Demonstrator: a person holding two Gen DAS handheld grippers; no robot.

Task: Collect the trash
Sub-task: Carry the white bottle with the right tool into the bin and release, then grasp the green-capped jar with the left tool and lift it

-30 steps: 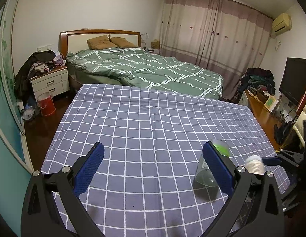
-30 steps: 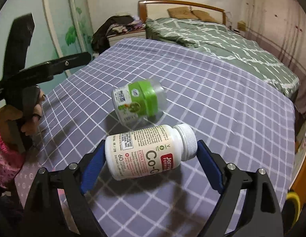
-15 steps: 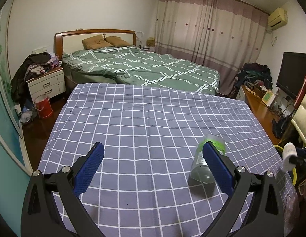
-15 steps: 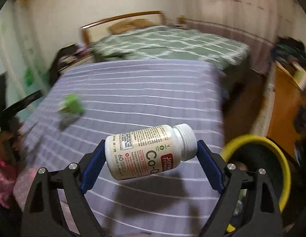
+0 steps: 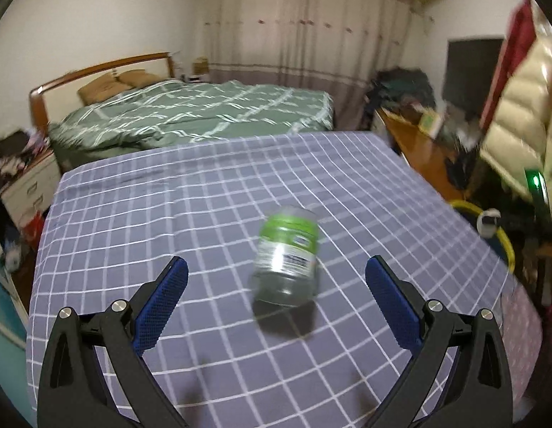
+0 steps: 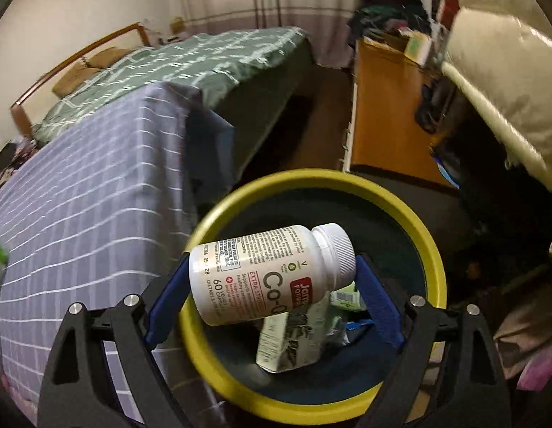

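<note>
My right gripper (image 6: 272,278) is shut on a white supplement bottle (image 6: 269,274), held sideways with its white cap to the right, right above the yellow-rimmed trash bin (image 6: 433,256). Cartons and wrappers (image 6: 294,335) lie inside the bin. In the left wrist view, a clear jar with a green label (image 5: 286,253) lies on the purple checked bed cover (image 5: 169,207). My left gripper (image 5: 276,281) is open, its blue pads on either side of the jar's near end and not touching it. The bin rim (image 5: 504,239) and the white bottle (image 5: 488,223) show at the far right.
A bed with green bedding (image 5: 190,110) stands behind the purple cover. A wooden desk (image 6: 383,107) with clutter is right of the bin. A cream padded jacket (image 6: 507,71) hangs at the right. A nightstand (image 5: 23,185) stands at the left.
My right gripper swung with the white bottle from over the bed cover to above the yellow bin. My left gripper shifted right, so the green-labelled jar now lies centred between its fingers.
</note>
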